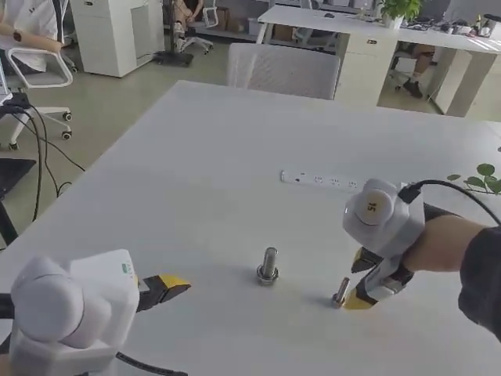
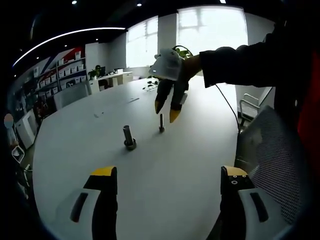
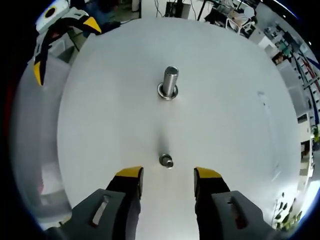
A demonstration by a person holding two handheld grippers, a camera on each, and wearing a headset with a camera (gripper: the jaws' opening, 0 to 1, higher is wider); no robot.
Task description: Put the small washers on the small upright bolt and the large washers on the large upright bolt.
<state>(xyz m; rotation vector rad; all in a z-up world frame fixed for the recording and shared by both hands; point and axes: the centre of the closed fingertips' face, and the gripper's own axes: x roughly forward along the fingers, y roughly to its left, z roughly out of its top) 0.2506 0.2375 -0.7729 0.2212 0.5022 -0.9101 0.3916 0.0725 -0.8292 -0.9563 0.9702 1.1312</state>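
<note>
The white table [image 1: 196,172] carries two upright bolts, standing apart from each other near the person's edge.

1. Large bolt [image 1: 268,266]: stands near the middle of the work area. A wider metal ring sits at its foot. Whether that ring is a washer or the bolt's own head cannot be told.
2. Small bolt [image 1: 340,292]: stands to the right of the large bolt, just beside the right gripper [image 1: 362,280]. In the right gripper view the small bolt [image 3: 166,160] is seen from above, with the large bolt [image 3: 169,82] farther along the same line.
3. Right gripper: held by a hand in a dark sleeve and pointed down at the table. Its jaws are apart and grip nothing. In its own view the right gripper [image 3: 169,173] has the small bolt just ahead of the gap between the yellow tips, not inside it. Contact between a tip and the bolt cannot be told.
4. Left gripper [image 1: 166,286]: held low at the near left, well apart from both bolts. In its own view the left gripper [image 2: 169,172] has its jaws wide apart, with bare table between them.
5. A power strip [image 1: 321,180] lies flat on the table beyond the bolts.
</note>
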